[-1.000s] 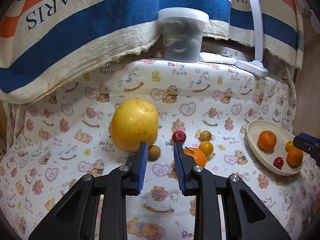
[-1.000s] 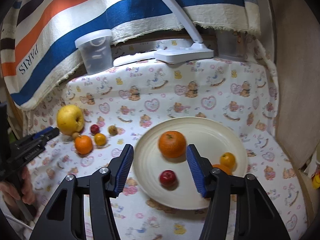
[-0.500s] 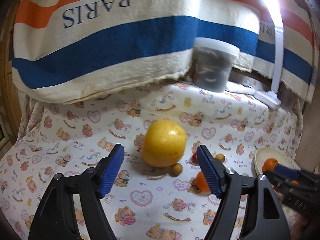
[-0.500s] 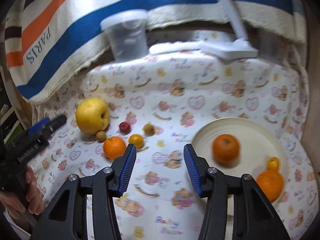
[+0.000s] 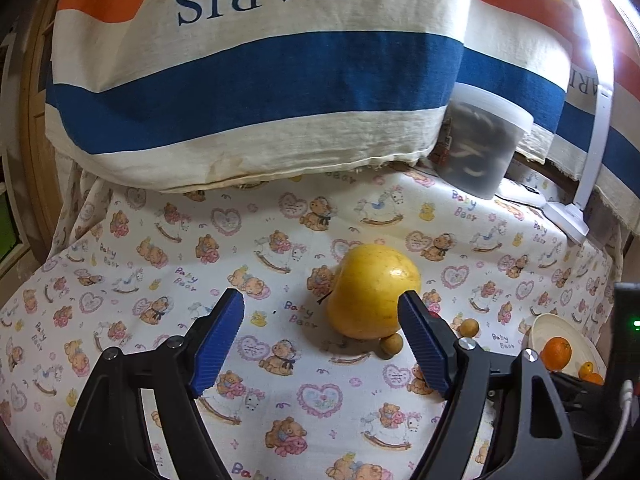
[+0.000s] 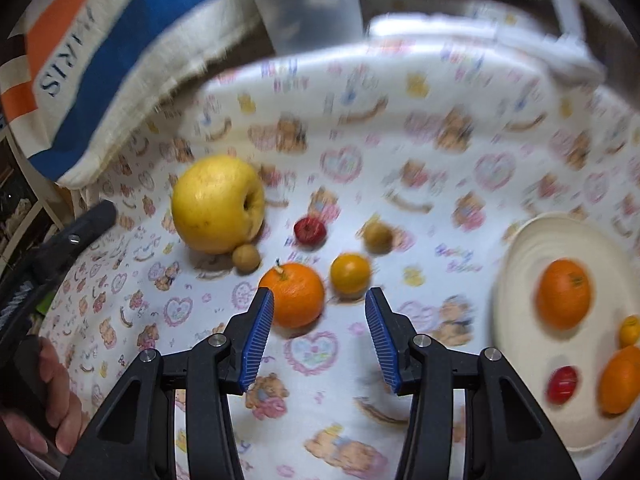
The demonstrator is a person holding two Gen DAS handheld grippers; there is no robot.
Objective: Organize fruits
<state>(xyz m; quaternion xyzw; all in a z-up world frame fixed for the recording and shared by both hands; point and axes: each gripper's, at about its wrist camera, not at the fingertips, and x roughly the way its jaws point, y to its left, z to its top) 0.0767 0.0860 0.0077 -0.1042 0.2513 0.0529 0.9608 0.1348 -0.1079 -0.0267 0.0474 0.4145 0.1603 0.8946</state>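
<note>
Left wrist view: looking over the left gripper (image 5: 321,334), fingers (image 5: 218,338) opening wide with nothing between them, only the printed cloth (image 5: 168,248) covering the counter. Sitting just beyond the right-hand finger: a big yellow apple (image 5: 372,290), touching a small brown fruit (image 5: 391,345) at its base, with a second small brown fruit (image 5: 469,327) near by. Showing at the far right edge: a cream plate (image 5: 541,326) carrying an orange (image 5: 556,354). Standing at the back: a lidded plastic tub (image 5: 482,148) under a striped towel (image 5: 256,72), beside a white lamp (image 5: 588,176).

Right wrist view, blurred: right gripper (image 6: 319,334) hovering with fingers (image 6: 256,336) parted and gripping nothing, an orange on the cloth (image 6: 294,294) lying just past the left-hand finger, not pressed. Lying beside it: a small yellow-orange fruit (image 6: 351,273), a small red fruit (image 6: 310,231), a brown fruit (image 6: 378,237), another brown fruit (image 6: 246,257) against the apple. Resting on the plate at the right: two oranges, a red fruit (image 6: 563,384), a tiny yellow one (image 6: 629,330). Appearing at the lower left: a hand (image 6: 48,400) holding the other gripper
</note>
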